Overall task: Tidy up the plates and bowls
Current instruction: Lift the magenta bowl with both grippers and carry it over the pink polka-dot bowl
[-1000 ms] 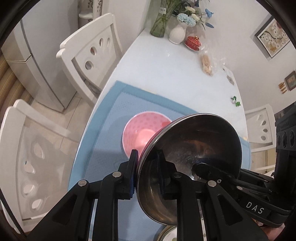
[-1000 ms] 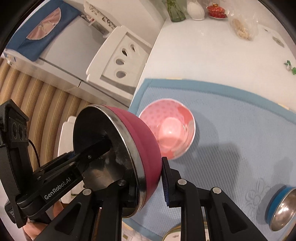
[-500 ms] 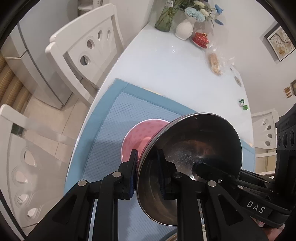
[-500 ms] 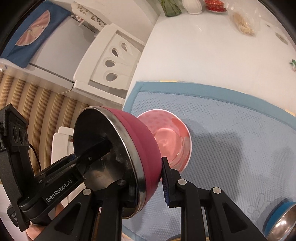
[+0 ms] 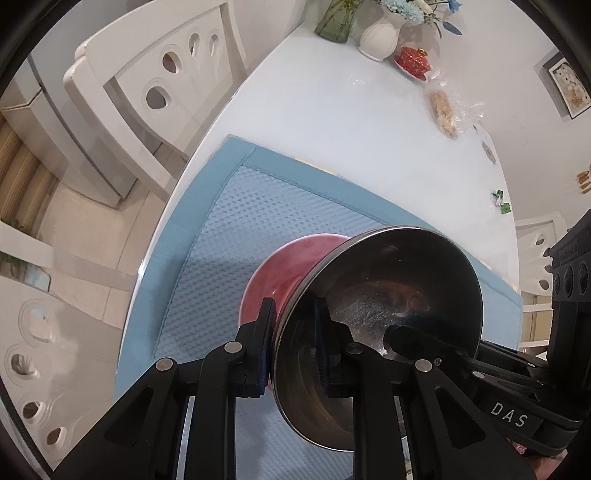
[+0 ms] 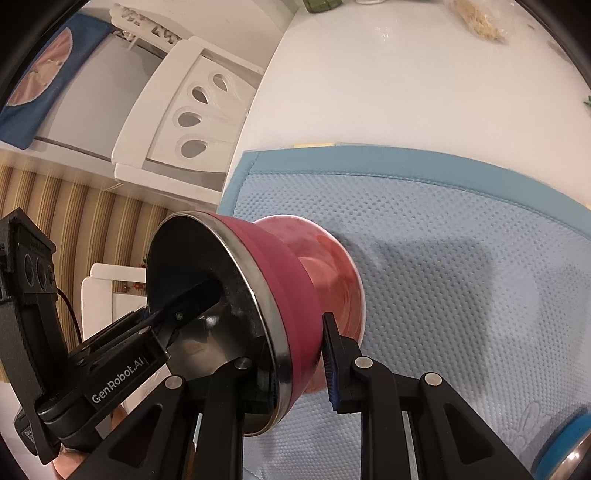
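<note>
A steel bowl with a magenta outer wall (image 5: 384, 295) (image 6: 284, 280) is held by both grippers on opposite rims. My left gripper (image 5: 293, 339) is shut on its rim, one finger inside and one outside. My right gripper (image 6: 301, 362) is shut on the other rim the same way. The bowl is tilted, its base down in a pink dotted bowl (image 5: 280, 269) (image 6: 332, 273) that stands on the blue mat (image 5: 236, 236) (image 6: 461, 236). Whether the two bowls touch is hidden.
A blue-walled steel bowl (image 6: 569, 443) sits on the mat at the right. White chairs (image 5: 155, 88) (image 6: 192, 122) stand beside the white table (image 5: 351, 122). At the table's far end are vases (image 5: 376, 33), a red lidded dish (image 5: 413, 61) and a bagged snack (image 5: 443, 110).
Both grippers have carried the steel bowl forward and down. The pink bowl, earlier open to view, is now mostly covered by it.
</note>
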Demonstrator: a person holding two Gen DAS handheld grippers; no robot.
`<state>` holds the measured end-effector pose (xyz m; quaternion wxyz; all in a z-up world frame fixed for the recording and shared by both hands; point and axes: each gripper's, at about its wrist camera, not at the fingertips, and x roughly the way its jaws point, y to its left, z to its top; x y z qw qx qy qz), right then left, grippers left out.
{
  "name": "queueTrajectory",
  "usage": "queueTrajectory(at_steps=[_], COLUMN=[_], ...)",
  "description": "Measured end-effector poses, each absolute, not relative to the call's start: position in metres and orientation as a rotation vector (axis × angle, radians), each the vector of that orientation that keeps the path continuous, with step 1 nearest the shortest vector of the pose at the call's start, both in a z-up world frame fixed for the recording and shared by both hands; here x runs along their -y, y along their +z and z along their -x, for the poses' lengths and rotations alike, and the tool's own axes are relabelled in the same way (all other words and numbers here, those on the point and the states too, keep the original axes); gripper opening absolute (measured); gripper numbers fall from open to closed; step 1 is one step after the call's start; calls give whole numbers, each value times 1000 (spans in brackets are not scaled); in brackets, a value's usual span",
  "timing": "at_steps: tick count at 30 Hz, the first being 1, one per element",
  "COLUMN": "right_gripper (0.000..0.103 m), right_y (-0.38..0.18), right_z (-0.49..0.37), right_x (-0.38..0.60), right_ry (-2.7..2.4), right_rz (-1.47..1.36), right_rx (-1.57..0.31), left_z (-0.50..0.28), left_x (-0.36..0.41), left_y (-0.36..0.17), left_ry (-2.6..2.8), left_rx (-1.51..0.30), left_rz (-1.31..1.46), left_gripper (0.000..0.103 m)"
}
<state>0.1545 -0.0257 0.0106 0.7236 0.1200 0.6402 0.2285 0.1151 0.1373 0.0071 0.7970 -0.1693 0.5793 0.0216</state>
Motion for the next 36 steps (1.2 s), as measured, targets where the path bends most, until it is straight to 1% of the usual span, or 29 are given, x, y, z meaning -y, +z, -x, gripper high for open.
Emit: queueTrajectory(at_steps=[14,36], right_gripper=[19,19], right_y=[-15,-10], right_z=[-162,-165], right_x=[20,20], right_ry=[464,450], right_rz=[-246,-252], right_rx=[-1468,-1467], left_z=[-126,-126], left_x=[-146,-144], left_y=[-19,-16], left_ry=[22,3], left_rx=[-1258,-1248], left_rz=[374,319], left_gripper=[17,17])
